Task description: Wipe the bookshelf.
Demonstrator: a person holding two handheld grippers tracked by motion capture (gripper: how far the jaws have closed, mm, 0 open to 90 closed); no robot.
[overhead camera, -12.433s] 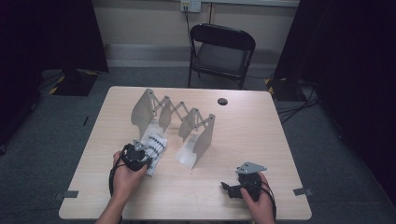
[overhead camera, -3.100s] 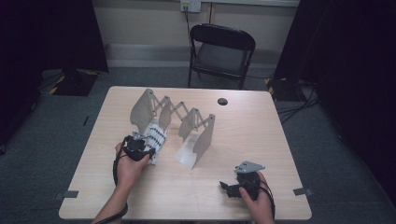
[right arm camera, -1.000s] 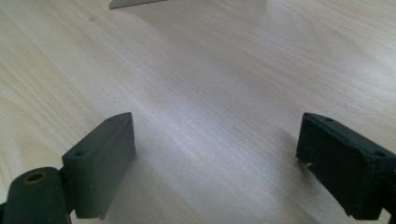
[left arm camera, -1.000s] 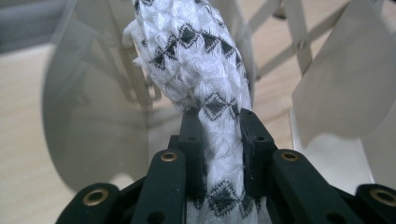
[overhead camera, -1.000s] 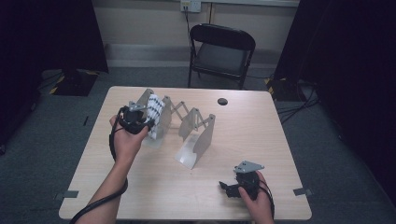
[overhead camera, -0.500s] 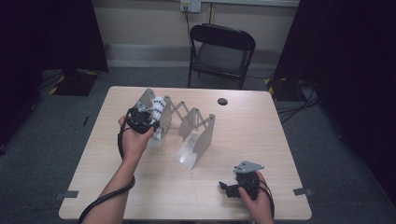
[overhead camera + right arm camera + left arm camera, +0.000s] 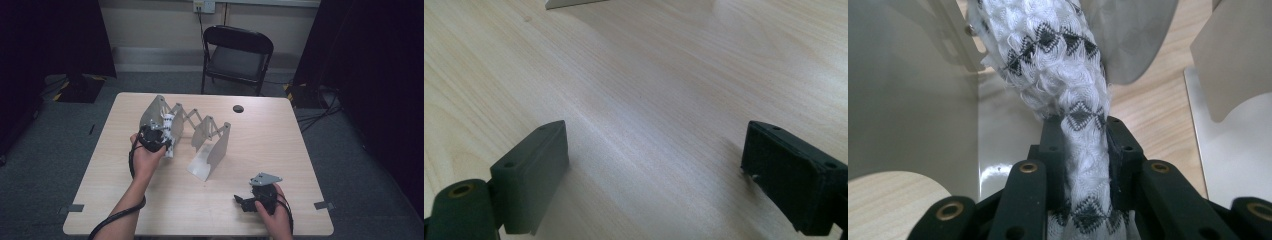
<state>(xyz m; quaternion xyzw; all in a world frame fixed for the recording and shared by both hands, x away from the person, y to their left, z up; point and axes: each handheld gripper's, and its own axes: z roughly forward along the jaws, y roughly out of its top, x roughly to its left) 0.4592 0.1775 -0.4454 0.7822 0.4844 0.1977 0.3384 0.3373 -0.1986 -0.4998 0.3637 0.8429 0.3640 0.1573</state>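
A rolled white cloth [image 7: 169, 125] with black diamond marks is pinched between the jaws of my left gripper [image 7: 159, 142]. In the left gripper view the cloth [image 7: 1048, 60] runs up from the left gripper [image 7: 1082, 135] and leans between two pale plates [image 7: 898, 90] of a grey accordion rack [image 7: 216, 146]. The rack stretches across the middle of the table. My right gripper [image 7: 243, 202] rests near the front right of the table, held by a hand. In the right gripper view the right gripper [image 7: 654, 165] stands open over bare wood, with nothing between its jaws.
A small black disc [image 7: 238, 108] lies on the table [image 7: 300, 165] behind the rack. A black folding chair [image 7: 237, 55] stands beyond the far edge. Bare tabletop lies between the rack and the right gripper.
The left hand has come down and slightly to the right with the cloth, bringing it lower among the rack's left plates. The right gripper has stayed put.
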